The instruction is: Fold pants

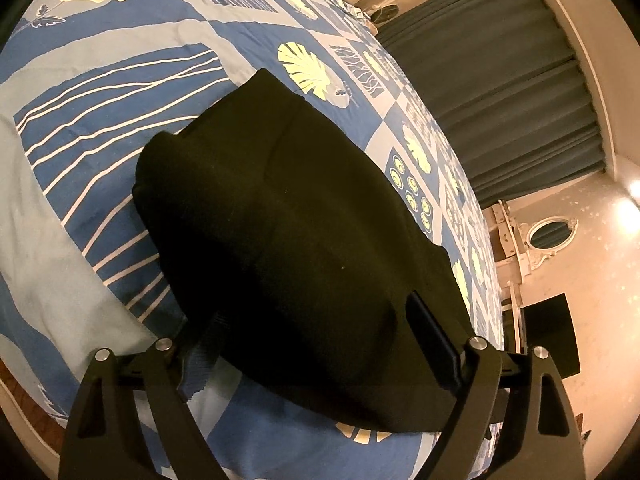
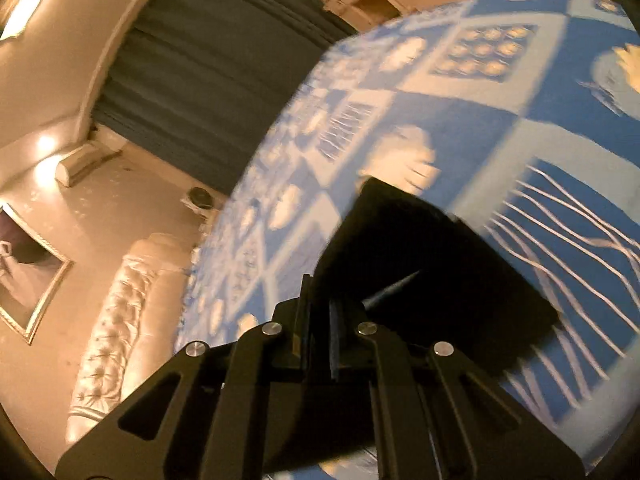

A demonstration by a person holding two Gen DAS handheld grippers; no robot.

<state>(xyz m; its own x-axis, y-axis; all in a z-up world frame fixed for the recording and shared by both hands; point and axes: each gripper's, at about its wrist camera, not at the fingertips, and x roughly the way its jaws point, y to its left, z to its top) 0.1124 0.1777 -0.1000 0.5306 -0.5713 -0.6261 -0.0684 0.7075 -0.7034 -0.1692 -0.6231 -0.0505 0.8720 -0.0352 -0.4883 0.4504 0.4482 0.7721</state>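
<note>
The black pants [image 1: 288, 200] lie folded into a compact bundle on the blue patterned bed cover [image 1: 120, 120]. My left gripper [image 1: 312, 312] hangs just above the bundle's near end. Its jaws stand wide open, one finger on each side of the cloth, and a ribbed hem lies beside the left finger [image 1: 188, 364]. In the blurred right wrist view, my right gripper [image 2: 320, 296] is shut with its pads together. It sits at the near edge of the pants [image 2: 432, 260], which rest on the bed cover [image 2: 460, 120]. No cloth shows between its pads.
Blue-grey curtains [image 1: 500, 100] hang beyond the bed's far edge. An oval mirror [image 1: 550, 232] and a dark cabinet [image 1: 552, 340] stand by the wall. The right wrist view shows the curtains [image 2: 200, 60], a tufted headboard [image 2: 120, 320] and a framed picture [image 2: 28, 272].
</note>
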